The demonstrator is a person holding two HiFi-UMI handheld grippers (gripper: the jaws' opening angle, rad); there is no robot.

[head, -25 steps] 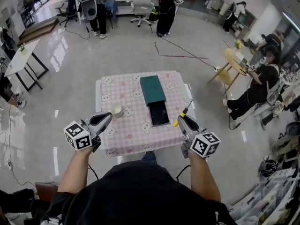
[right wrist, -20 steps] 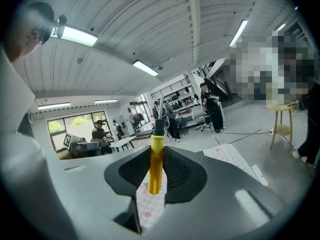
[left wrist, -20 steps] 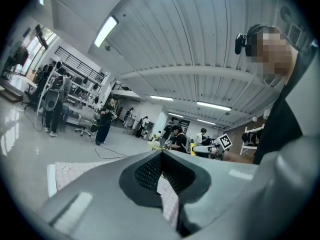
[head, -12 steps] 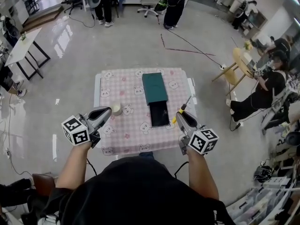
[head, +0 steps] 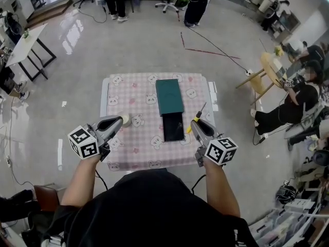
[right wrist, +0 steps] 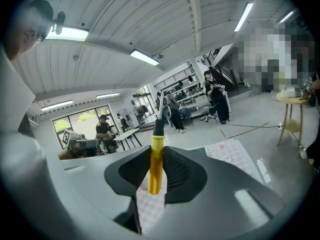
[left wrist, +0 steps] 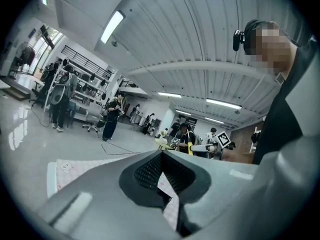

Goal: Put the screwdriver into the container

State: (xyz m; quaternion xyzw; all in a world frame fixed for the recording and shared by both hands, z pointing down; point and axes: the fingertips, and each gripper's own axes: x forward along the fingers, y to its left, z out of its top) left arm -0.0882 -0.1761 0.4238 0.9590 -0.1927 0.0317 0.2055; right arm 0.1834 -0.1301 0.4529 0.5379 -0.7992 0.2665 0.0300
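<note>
In the head view a pink checked table [head: 136, 94] carries a green box [head: 168, 96] with a dark open container [head: 174, 126] joined to its near end. My right gripper [head: 196, 123] hovers just right of that container, shut on a screwdriver [head: 191, 128] with a yellow handle and its thin shaft pointing away. In the right gripper view the yellow handle [right wrist: 156, 164] stands upright, pinched between the jaws of the right gripper [right wrist: 156, 151]. My left gripper [head: 117, 121] hangs over the table's near left part. It is shut and empty in the left gripper view [left wrist: 161, 154].
A small white cup [head: 125, 120] sits on the cloth just beyond the left gripper. People stand and sit around the room, one seated at the right [head: 293, 104]. A round wooden stool table [head: 270, 66] and a white side table [head: 23, 42] stand on the floor.
The view has shifted forward, so the table lies more squarely below. Both grippers sit slightly further over the table, the right one still holding the screwdriver beside the dark container.
</note>
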